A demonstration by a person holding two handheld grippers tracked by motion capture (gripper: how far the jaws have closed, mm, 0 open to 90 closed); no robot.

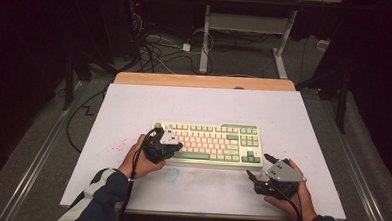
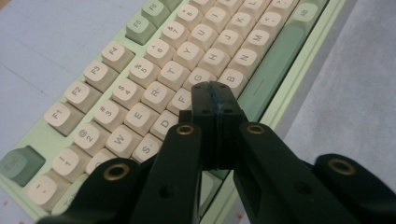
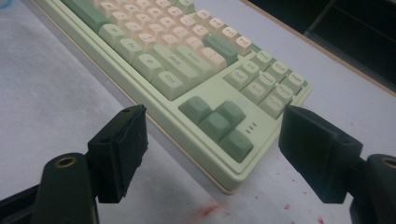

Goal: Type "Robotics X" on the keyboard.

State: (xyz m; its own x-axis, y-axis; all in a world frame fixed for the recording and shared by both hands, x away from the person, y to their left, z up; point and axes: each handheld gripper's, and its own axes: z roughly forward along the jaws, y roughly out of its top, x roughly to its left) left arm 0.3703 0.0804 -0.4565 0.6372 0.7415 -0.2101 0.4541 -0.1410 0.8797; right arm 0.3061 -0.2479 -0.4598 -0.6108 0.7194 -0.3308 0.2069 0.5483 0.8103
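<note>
A pale green keyboard [image 1: 210, 143] with cream and green keys lies in the middle of the white table top. My left gripper [image 1: 163, 145] hovers over the keyboard's left end, jaws pressed together with nothing between them. In the left gripper view the shut tips [image 2: 214, 100] sit just above the letter keys [image 2: 154, 95], near the green space bar [image 2: 268, 77]. My right gripper [image 1: 259, 166] rests on the table by the keyboard's near right corner, jaws wide apart. In the right gripper view the keyboard's corner with the arrow keys [image 3: 217, 123] lies between the open fingers [image 3: 123, 149].
The white board [image 1: 134, 108] covers a wooden table whose far edge [image 1: 205, 81] shows behind it. Red specks [image 3: 210, 210] and a faint teal smudge [image 1: 172, 173] mark the surface. Cables and a desk frame [image 1: 205, 41] stand on the floor beyond.
</note>
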